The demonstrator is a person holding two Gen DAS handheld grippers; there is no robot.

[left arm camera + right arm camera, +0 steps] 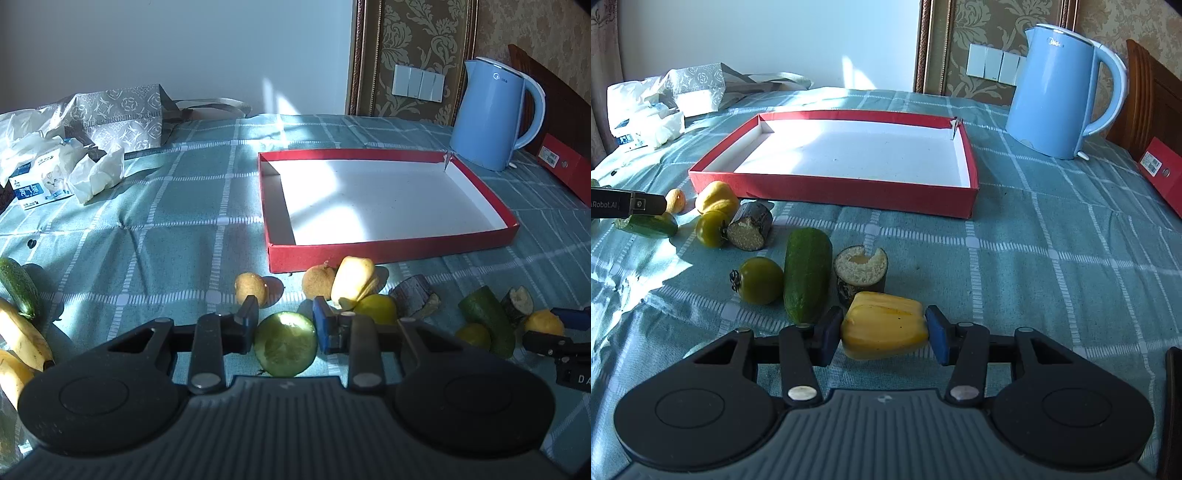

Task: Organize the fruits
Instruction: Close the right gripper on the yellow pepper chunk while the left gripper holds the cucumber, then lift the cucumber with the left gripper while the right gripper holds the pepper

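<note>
Fruit is clasped in both claws: a cucumber piece [285,344] in the left claw [285,322], a yellow fruit [884,326] in the right claw [884,334]. Straight ahead of each, beyond the remaining produce, the red box [834,192] is seen empty, nearer the right claw.

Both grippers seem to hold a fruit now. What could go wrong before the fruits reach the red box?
The left gripper pinches a round cucumber piece by its curved sides, so it may slip out. The right gripper holds the yellow fruit only by its ends; it might rotate or drop. Either load could catch the box wall if carried low.
</note>
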